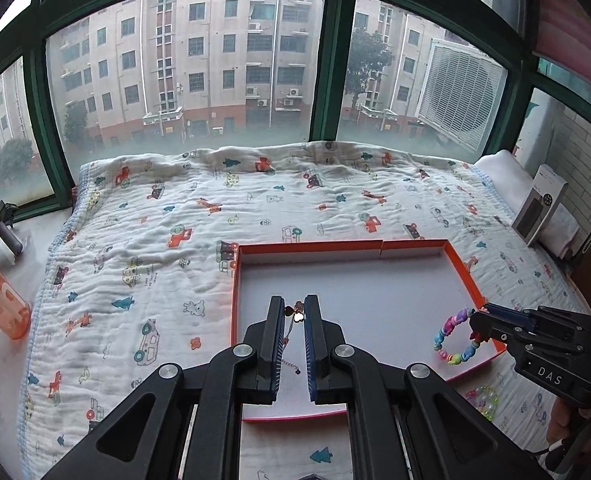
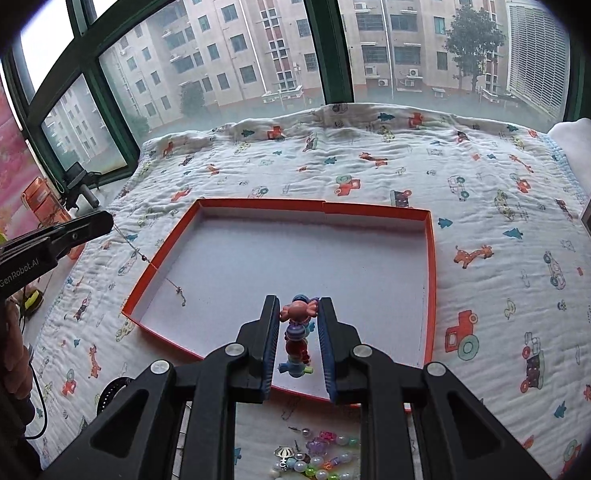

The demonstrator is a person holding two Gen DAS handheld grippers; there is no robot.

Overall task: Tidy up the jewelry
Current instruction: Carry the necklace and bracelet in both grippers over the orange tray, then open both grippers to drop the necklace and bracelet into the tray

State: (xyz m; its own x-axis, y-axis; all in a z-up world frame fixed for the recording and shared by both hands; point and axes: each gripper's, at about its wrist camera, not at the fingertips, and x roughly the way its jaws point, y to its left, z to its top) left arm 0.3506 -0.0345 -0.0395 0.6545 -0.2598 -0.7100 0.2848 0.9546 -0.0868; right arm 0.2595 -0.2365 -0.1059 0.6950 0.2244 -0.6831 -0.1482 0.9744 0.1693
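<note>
Only the left wrist view shows the thin gold chain necklace with small heart charms pinched between the closed pads of the left gripper, its chain hanging down over the shallow orange-rimmed cardboard tray with a white floor. From the right wrist view the same necklace trails across the tray's left rim from the left gripper, whose side reads "GenRobot.AI".

The right gripper is clamped on a bracelet of chunky multicoloured plastic beads, held on edge above the tray's near part. In the left view that bracelet shows as a full ring hanging inside the tray's right rim, and the right gripper bears "DAS".

Only the right view shows a loose heap of pale and coloured beads on the cartoon-printed white quilt, near side of the tray.
</note>
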